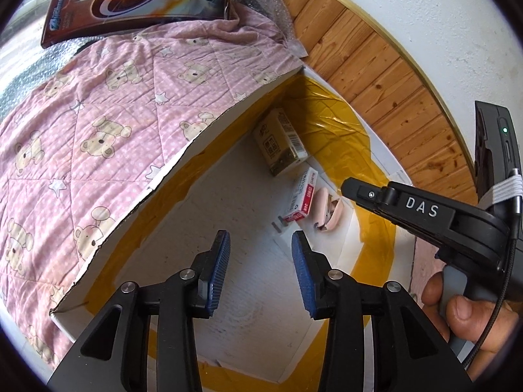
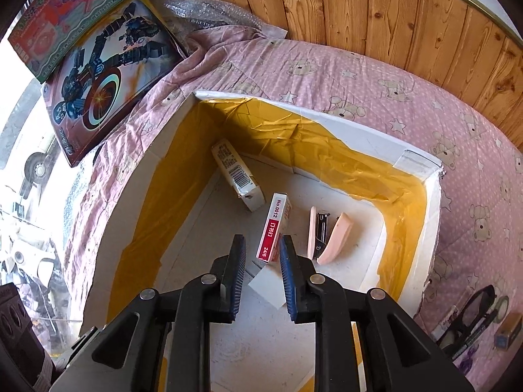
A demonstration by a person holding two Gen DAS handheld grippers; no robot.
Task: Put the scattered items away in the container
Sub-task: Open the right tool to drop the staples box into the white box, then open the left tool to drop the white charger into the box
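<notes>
A white foam box (image 2: 431, 215), lined with yellow tape, sits on a pink bear-print quilt (image 2: 359, 75). On its floor lie a tan carton (image 2: 237, 174), a red-and-white staple box (image 2: 274, 232) and an open pink stapler (image 2: 327, 238). My right gripper (image 2: 263, 238) reaches into the box with its jaws slightly apart. A small white block (image 2: 266, 289) sits between them, with a gap to the left pad. My left gripper (image 1: 261, 238) hangs open over the box floor with nothing between its fingers. In the left wrist view the right gripper (image 1: 349, 187) reaches in from the right, beside the staple box (image 1: 302, 199).
Black glasses (image 2: 470, 320), a tape roll (image 2: 501, 303) and a small box (image 2: 508, 330) lie on the quilt right of the container. Two toy boxes (image 2: 108, 75) and bubble wrap (image 2: 202, 9) sit at the quilt's far left. A wood-panelled wall (image 2: 376, 9) stands behind.
</notes>
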